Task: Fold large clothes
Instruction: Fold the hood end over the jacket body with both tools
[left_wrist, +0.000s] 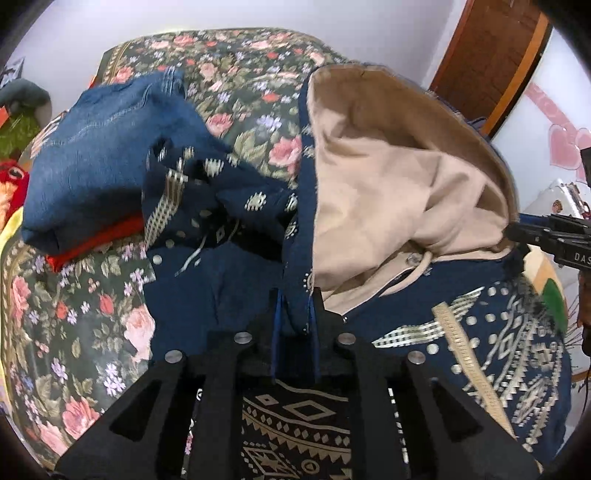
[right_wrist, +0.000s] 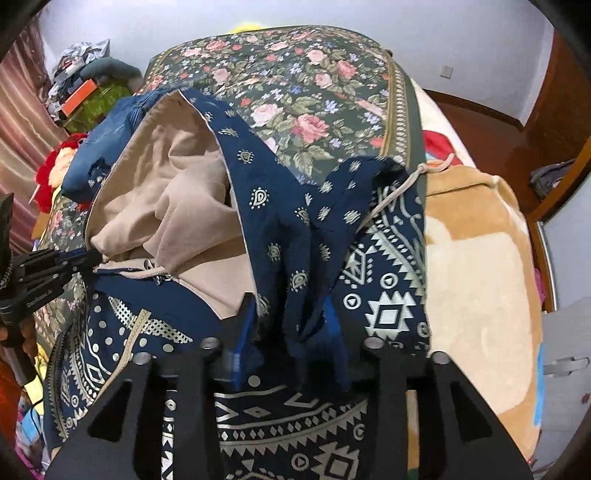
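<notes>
The navy patterned hooded jacket (left_wrist: 480, 332) is spread on the bed, over the floral bedspread (left_wrist: 240, 74), with its hood (left_wrist: 388, 177) turned up so that the beige lining faces outward; this suggests the hood has been brought over onto the body as a fold. A strip of the hood's navy edge is seen between the blue pads of the left hand-held gripper (left_wrist: 295, 314), whose jaws stand only slightly apart; whether the cloth is pinched there cannot be told. In the right wrist view the opposite hood edge hangs between the fingers of the right hand-held gripper (right_wrist: 291, 317), which are parted with a visible gap either side, so the fabric appears to be released rather than gripped. Both edges are taken at once, presumably so the hood lies flat and even. A drawcord (right_wrist: 402, 184) trails across the right shoulder. Folded jeans (left_wrist: 103, 155) are stacked on a red garment (left_wrist: 99, 240) further back, apparently as a finished pile kept clear of the work.
</notes>
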